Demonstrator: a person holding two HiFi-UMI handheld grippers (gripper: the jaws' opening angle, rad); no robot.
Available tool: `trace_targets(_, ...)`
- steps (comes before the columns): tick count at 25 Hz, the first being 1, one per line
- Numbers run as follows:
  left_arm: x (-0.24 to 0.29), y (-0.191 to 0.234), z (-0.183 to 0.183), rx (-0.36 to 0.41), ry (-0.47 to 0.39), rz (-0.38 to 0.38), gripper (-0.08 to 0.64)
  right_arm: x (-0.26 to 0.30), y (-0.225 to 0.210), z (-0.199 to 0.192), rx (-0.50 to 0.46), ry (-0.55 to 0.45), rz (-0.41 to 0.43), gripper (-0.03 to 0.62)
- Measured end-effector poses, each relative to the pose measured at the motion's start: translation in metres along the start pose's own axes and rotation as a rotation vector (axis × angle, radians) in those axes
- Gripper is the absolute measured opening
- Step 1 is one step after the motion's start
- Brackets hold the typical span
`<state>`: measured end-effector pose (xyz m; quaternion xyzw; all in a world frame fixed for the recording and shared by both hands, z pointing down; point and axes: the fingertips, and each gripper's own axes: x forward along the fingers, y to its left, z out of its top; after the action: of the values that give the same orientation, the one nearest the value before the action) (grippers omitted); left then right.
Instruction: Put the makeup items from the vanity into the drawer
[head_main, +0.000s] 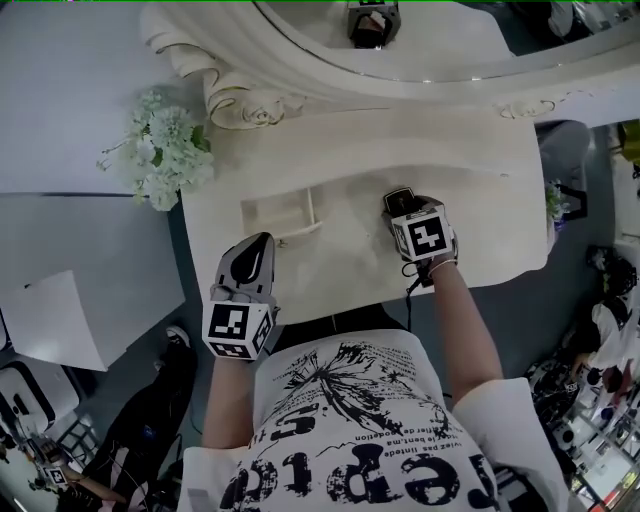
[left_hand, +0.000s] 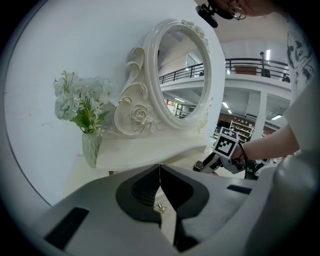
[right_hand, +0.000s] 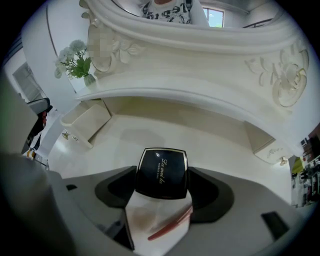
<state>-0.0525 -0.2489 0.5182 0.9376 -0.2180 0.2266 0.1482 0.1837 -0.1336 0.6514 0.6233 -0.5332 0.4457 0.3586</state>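
Observation:
A black square compact (right_hand: 162, 167) with gold script on its lid sits clamped between the jaws of my right gripper (right_hand: 162, 184), just above the white vanity top (right_hand: 200, 132). In the head view the right gripper (head_main: 402, 205) is over the middle of the vanity (head_main: 480, 170), with the compact (head_main: 400, 196) at its tip. The small white drawer (head_main: 283, 213) stands pulled open to its left; it shows empty in the right gripper view (right_hand: 86, 119). My left gripper (head_main: 260, 243) is at the vanity's front left, jaws shut on nothing (left_hand: 160, 174).
A vase of white flowers (head_main: 165, 150) stands at the vanity's back left corner. The ornate oval mirror (head_main: 400, 40) rises along the back. A second small drawer (right_hand: 267, 145) sits closed at the right. The person's torso is close to the front edge.

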Motion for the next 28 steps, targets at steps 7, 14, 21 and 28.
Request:
trace_targets(7, -0.013, -0.002, 0.012, 0.010, -0.032, 0.006, 0.021, -0.047, 0.025, 0.027, -0.021, -0.125, 0.067, 0.325)
trace_targets(14, -0.035, 0.004, 0.031, 0.028, -0.094, 0.030, 0.021, -0.078, 0.086, 0.063, -0.098, -0.220, 0.177, 0.325)
trace_targets(21, -0.062, 0.022, 0.042, 0.005, -0.154, 0.072, 0.021, -0.079, 0.159, 0.091, -0.226, -0.219, 0.271, 0.325)
trace_targets(28, -0.088, 0.046, 0.036, -0.022, -0.169, 0.127, 0.021, -0.059, 0.217, 0.103, -0.328, -0.134, 0.349, 0.325)
